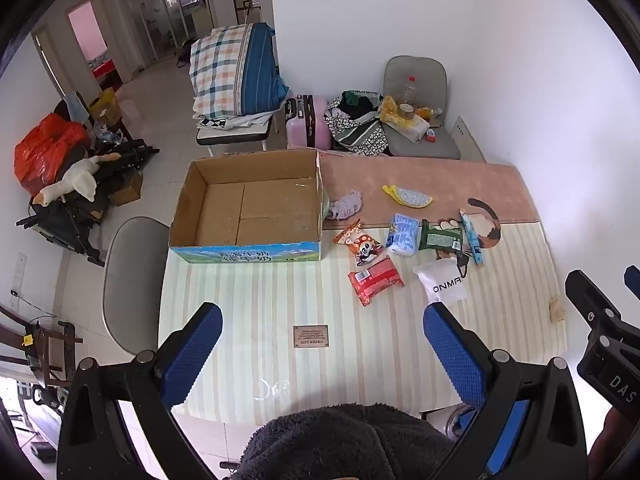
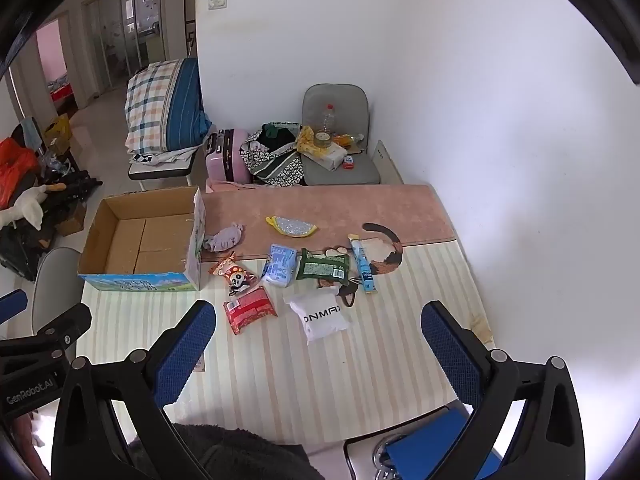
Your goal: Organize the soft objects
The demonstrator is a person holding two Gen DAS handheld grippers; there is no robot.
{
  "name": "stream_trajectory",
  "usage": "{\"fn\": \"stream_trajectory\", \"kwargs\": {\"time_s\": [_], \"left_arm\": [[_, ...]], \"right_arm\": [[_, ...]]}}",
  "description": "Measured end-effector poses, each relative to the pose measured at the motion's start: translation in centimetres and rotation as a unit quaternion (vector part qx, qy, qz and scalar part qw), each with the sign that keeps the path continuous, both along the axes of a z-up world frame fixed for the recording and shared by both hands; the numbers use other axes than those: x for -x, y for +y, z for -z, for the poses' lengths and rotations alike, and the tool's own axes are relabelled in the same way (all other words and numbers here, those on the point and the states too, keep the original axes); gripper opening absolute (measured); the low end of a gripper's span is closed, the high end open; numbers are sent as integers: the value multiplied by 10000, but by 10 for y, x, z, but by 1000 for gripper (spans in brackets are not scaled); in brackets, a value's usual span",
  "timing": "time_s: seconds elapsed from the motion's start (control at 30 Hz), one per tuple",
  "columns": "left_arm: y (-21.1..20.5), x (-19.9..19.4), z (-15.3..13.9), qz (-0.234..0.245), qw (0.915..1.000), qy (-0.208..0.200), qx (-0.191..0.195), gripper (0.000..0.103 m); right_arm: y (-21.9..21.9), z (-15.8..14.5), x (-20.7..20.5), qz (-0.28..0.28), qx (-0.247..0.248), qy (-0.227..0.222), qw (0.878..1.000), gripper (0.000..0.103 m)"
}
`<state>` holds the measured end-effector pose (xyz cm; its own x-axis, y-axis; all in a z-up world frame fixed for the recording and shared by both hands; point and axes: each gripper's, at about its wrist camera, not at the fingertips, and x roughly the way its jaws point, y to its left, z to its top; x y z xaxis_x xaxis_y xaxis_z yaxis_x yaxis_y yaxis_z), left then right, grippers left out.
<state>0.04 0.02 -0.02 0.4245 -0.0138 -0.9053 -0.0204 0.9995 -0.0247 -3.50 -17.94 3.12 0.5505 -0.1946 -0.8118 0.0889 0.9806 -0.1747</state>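
Left wrist view: the left gripper (image 1: 322,332) hangs above the striped table mat (image 1: 280,300), jaws spread wide with nothing between the blue pads (image 1: 192,354). An open cardboard box (image 1: 248,208) stands at the mat's far left, with no contents visible inside. To its right lie the soft packets: a panda snack bag (image 1: 359,242), a red packet (image 1: 375,280), a light-blue pack (image 1: 403,235), a green pack (image 1: 440,236), a white pouch (image 1: 446,285) and a blue tube (image 1: 472,240). Farther back, on the pink cloth (image 1: 440,176), lie a lilac fabric wad (image 1: 348,205) just beside the box and a yellow-edged pouch (image 1: 408,196).

Right wrist view: the right gripper (image 2: 318,328) hovers over the same mat (image 2: 360,360), jaws equally wide and holding nothing. The red packet (image 2: 250,309) and white pouch (image 2: 323,317) lie nearest, with the panda bag (image 2: 234,274), light-blue pack (image 2: 279,266), green pack (image 2: 324,269) and tube (image 2: 363,264) behind them. The box (image 2: 144,240) sits at left.
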Motion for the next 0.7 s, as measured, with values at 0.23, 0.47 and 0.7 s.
{"fn": "stream_trajectory", "kwargs": {"time_s": [0.23, 0.47, 0.7], "left_arm": [[-1, -1, -2, 34, 10000, -47, -47, 103], [4, 3, 2, -36, 10000, -24, -46, 103], [3, 3, 1, -30, 9999, -58, -84, 103]], "right_arm": [[1, 0, 0, -19, -69, -11, 10000, 103], [1, 1, -1, -48, -85, -13, 10000, 103], [4, -1, -1, -76, -91, -5, 9999, 103]]}}
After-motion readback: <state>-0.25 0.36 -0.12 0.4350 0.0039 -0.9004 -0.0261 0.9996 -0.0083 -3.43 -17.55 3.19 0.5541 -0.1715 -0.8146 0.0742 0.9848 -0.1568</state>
